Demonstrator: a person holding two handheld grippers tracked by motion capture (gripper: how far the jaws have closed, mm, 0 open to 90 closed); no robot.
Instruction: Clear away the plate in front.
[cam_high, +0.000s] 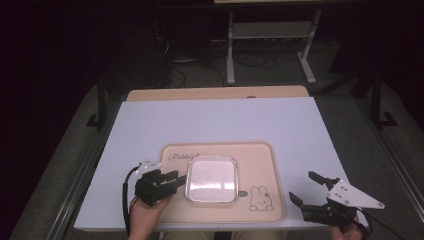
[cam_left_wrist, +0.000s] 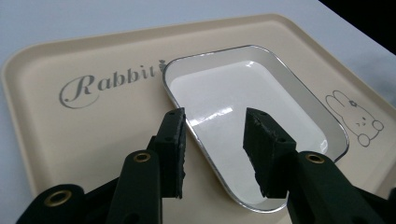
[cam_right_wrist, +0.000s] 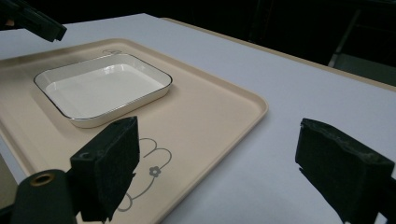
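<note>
A white square dish (cam_high: 211, 179) with a thin dark rim sits in the middle of a beige tray (cam_high: 260, 160) marked "Rabbit". My left gripper (cam_high: 180, 177) is at the dish's left edge and is open. In the left gripper view, its jaws straddle the rim of the dish (cam_left_wrist: 243, 93), one over the tray (cam_left_wrist: 93, 130) and one over the dish's inside; whether they touch it is unclear. My right gripper (cam_high: 303, 186) hangs wide open just right of the tray, holding nothing. In the right gripper view, one jaw is over the tray (cam_right_wrist: 210, 102) and the other over the white sheet.
A rabbit drawing (cam_high: 261, 198) marks the tray's near right corner. The tray lies on a white sheet (cam_high: 215, 120) over a wooden table (cam_high: 215, 93). A metal stand (cam_high: 270, 35) and cables sit on the dark floor behind. The left gripper's tip (cam_right_wrist: 32, 21) shows beyond the dish (cam_right_wrist: 102, 84).
</note>
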